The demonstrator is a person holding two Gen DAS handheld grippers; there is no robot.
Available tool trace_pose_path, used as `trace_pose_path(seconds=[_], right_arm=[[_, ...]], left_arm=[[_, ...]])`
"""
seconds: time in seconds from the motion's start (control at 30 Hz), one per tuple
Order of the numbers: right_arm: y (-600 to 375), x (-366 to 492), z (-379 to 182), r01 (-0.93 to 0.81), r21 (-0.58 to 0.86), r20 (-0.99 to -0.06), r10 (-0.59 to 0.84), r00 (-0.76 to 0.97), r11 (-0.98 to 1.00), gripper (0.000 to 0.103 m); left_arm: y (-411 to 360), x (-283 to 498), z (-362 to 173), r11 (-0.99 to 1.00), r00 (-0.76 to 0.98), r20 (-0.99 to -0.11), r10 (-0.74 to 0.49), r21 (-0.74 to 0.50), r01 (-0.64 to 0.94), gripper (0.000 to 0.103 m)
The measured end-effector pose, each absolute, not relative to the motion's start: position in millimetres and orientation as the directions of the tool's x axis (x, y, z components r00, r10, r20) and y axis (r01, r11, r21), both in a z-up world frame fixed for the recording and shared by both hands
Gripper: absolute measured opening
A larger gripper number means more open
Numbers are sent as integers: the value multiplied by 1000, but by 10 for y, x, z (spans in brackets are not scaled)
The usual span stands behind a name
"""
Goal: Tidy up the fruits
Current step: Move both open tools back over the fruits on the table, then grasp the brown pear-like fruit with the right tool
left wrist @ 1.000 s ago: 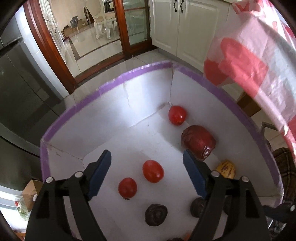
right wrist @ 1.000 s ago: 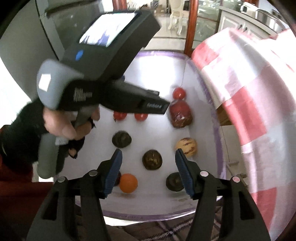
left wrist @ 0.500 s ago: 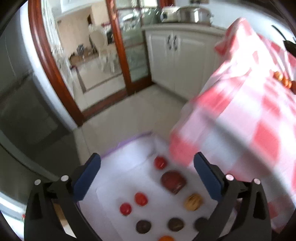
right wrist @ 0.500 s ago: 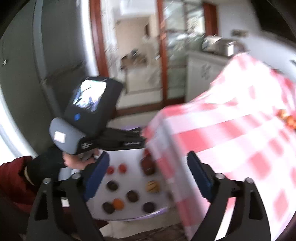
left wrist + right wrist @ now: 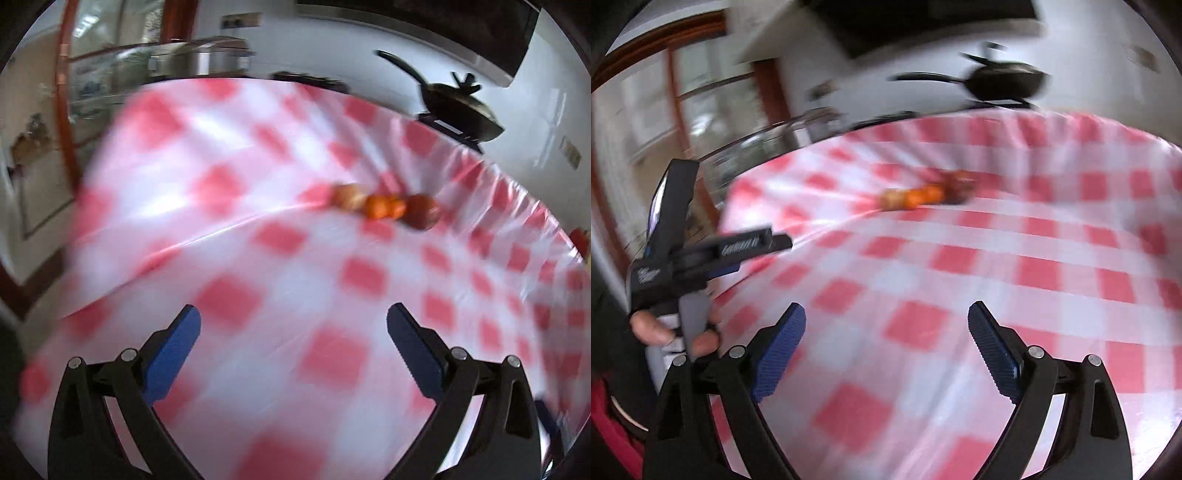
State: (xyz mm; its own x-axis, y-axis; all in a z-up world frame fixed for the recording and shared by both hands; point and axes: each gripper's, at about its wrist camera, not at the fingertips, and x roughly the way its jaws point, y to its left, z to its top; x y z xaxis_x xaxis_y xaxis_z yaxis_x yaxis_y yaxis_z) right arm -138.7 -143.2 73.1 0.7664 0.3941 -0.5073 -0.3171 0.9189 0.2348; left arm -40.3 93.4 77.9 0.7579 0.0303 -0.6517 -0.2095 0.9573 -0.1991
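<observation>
A small cluster of fruits [image 5: 384, 206] lies on the bench's red-and-white checked cloth [image 5: 280, 280], toward its far side. Through the blur, a pale tan one, two orange ones and a larger dark red one sit touching in a row.

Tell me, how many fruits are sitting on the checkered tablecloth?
4, I think, though it is blurry. They sit in a touching row far across the cloth: a tan fruit at the left, two orange ones in the middle, a dark red one at the right. More could hide behind.
</observation>
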Motion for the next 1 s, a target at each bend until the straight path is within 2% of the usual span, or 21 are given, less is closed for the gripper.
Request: trace_pose_path(seconds=[0.17, 0.37, 0.47, 0.57, 0.63, 0.7, 1.0], right_arm=[[-1873, -1063, 647, -205, 238, -504, 301, 810, 949, 87], [-2206, -881, 501, -121, 344, -441, 274, 855, 931, 87], [-2220, -812, 488, -107, 369, -466, 284, 838, 923, 87], [-2154, -745, 595, -96, 383, -482, 287, 828, 919, 87], [-2085, -532, 668, -77, 403, -487, 285, 825, 912, 87], [-1987, -120, 709, -38, 423, -511, 273, 815, 905, 87], [-1375, 1459, 591, 194, 408, -598, 101, 795, 892, 87]], left_arm=[[578, 421, 648, 930, 796, -605, 23, -280, -239, 101], [637, 942, 658, 869, 856, -514, 47, -402, -289, 101], [752, 985, 656, 870, 882, -467, 65, -406, -279, 101], [844, 1008, 583, 888, 875, -479, 72, -369, -275, 101], [969, 919, 595, 867, 877, -467, 108, -388, -314, 101], [1079, 829, 608, 836, 888, -441, 126, -435, -334, 101], [1370, 611, 619, 726, 859, -416, 299, -485, -487, 101]])
